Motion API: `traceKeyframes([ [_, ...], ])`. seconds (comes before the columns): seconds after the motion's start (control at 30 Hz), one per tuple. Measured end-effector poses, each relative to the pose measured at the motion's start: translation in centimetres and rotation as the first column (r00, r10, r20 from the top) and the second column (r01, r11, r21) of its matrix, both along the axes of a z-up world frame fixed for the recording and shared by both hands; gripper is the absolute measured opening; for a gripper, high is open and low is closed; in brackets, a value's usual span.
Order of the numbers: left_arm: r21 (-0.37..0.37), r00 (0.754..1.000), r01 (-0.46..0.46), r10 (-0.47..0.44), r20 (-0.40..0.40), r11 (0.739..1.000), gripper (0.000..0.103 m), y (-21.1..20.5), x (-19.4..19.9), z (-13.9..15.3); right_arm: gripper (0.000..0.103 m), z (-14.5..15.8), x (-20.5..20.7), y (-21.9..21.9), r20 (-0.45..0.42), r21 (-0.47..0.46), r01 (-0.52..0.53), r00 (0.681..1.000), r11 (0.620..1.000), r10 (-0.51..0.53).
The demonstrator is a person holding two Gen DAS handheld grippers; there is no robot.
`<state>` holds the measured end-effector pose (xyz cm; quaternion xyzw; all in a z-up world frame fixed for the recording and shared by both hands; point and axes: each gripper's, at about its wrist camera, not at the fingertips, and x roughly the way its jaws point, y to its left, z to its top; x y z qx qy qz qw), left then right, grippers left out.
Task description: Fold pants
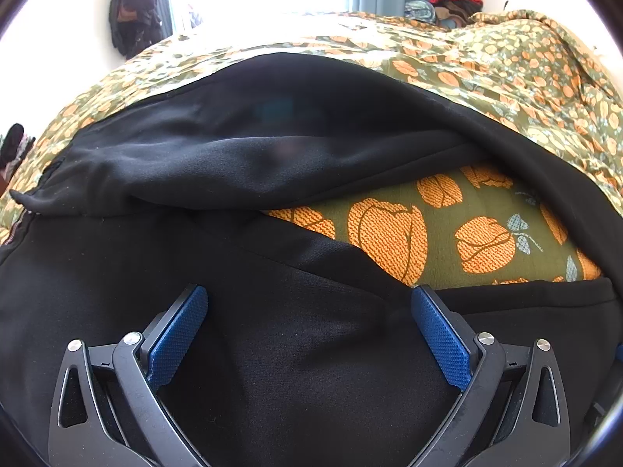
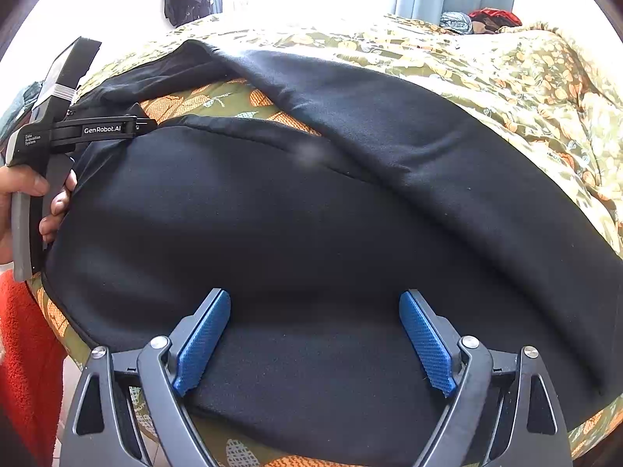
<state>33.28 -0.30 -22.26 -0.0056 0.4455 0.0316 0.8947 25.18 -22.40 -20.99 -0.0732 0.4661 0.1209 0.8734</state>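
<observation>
Black pants (image 2: pixel 311 214) spread on a bed with a floral bedspread (image 1: pixel 506 78).
Left claw (image 1: pixel 309 307) spread wide above the fabric, gripping nothing; right claw (image 2: pixel 314 311) likewise released over the pants' near edge.

Black pants (image 2: pixel 311 210) lie spread across floral bedspread (image 2: pixel 525 78). Right gripper (image 2: pixel 314 303) hovers over them, jaws wide apart. Left gripper (image 2: pixel 144 124) meets the pants' far-left edge, jaw state indiscernible.

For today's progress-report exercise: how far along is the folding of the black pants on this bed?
Done: the black pants lie spread on the floral bedspread, legs apart with bedspread showing between them. In hand: nothing; the left tongs and right tongs hover open over the fabric. Left: every fold, since no neat fold shows.
</observation>
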Motion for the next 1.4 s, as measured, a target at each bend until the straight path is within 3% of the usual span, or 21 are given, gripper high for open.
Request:
traceKeyframes([
  [0.17,0.000,1.000,0.000,0.000,-0.001,1.000,0.103,0.0,0.0,0.0,0.087,0.3,0.0,-0.3,-0.006,0.026,0.004,1.000,1.000,-0.004],
  [0.23,-0.001,1.000,0.000,0.000,0.000,1.000,0.103,0.0,0.0,0.0,0.087,1.2,0.0,-1.7,-0.038,0.128,0.046,0.998,0.991,-0.042],
  [0.3,-0.004,1.000,0.000,0.000,0.002,1.000,0.103,0.1,0.0,0.0,0.087,2.2,-0.8,-4.5,-0.048,0.305,0.129,0.992,0.943,-0.121],
  [0.37,-0.005,1.000,-0.001,0.001,0.005,1.000,0.103,0.2,-0.1,-0.1,0.086,2.4,-2.0,-8.2,-0.067,0.441,0.241,0.969,0.864,-0.236],
  [0.43,-0.004,1.000,-0.002,0.002,0.008,1.000,0.103,0.2,-0.1,-0.1,0.085,2.4,-3.1,-12.3,-0.090,0.528,0.361,0.924,0.768,-0.373],
  [0.53,-0.001,1.000,-0.003,0.003,0.010,1.000,0.103,0.2,-0.1,-0.1,0.085,1.9,-4.0,-17.8,-0.174,0.639,0.517,0.818,0.570,-0.548],
  [0.67,0.009,1.000,-0.005,0.005,0.006,1.000,0.103,0.1,0.0,0.1,0.079,0.3,-4.1,-21.8,-0.317,0.723,0.620,0.690,0.306,-0.650],
  [0.7,0.013,1.000,-0.007,0.007,0.002,1.000,0.103,0.1,0.0,0.2,0.062,-0.1,-4.2,-22.2,-0.351,0.709,0.653,0.654,0.266,-0.670],
  [0.73,0.016,1.000,-0.012,0.012,-0.009,1.000,0.103,0.0,0.0,0.4,0.034,-0.5,-4.1,-22.6,-0.379,0.679,0.690,0.622,0.251,-0.685],
  [0.77,0.018,0.999,-0.013,0.014,-0.037,1.000,0.103,0.0,0.2,0.7,0.016,-0.8,-4.0,-23.0,-0.394,0.648,0.718,0.602,0.255,-0.694],
  [0.8,0.012,0.996,-0.003,0.004,-0.088,1.000,0.102,0.2,0.5,1.3,0.005,-1.0,-3.7,-23.4,-0.399,0.645,0.715,0.615,0.268,-0.680],
  [0.87,-0.112,0.989,0.020,-0.035,-0.142,0.994,0.102,1.3,1.2,3.6,0.005,-0.1,-3.7,-23.9,-0.399,0.667,0.688,0.654,0.286,-0.642],
  [0.93,-0.277,0.994,0.004,-0.033,-0.101,0.961,0.102,3.6,2.2,6.5,0.005,2.8,-4.1,-24.2,-0.341,0.735,0.601,0.727,0.313,-0.596],
  [1.0,-0.388,0.996,-0.019,-0.018,-0.091,0.921,0.102,5.7,4.8,8.7,0.004,6.5,-4.4,-24.0,-0.229,0.765,0.501,0.800,0.406,-0.555],
  [1.07,-0.499,0.993,-0.041,-0.020,-0.118,0.865,0.102,7.4,8.1,9.3,0.004,9.7,-4.9,-23.8,-0.136,0.788,0.404,0.850,0.465,-0.509],
  [1.13,-0.550,0.987,-0.095,0.005,-0.162,0.830,0.102,8.9,11.2,9.1,0.005,12.2,-5.5,-23.6,-0.074,0.808,0.325,0.883,0.491,-0.463],
  [1.3,-0.590,0.972,-0.177,0.047,-0.229,0.787,0.101,10.8,15.3,8.1,0.005,17.1,-7.5,-22.4,0.049,0.830,0.143,0.944,0.540,-0.326],
  [1.33,-0.592,0.969,-0.188,0.048,-0.244,0.783,0.098,10.8,15.5,7.8,0.005,18.0,-7.9,-22.5,0.073,0.831,0.108,0.952,0.546,-0.298],
  [1.4,-0.579,0.961,-0.211,0.058,-0.271,0.787,0.063,11.1,15.5,7.2,0.005,19.1,-9.2,-22.9,0.118,0.854,0.026,0.963,0.519,-0.243],
])
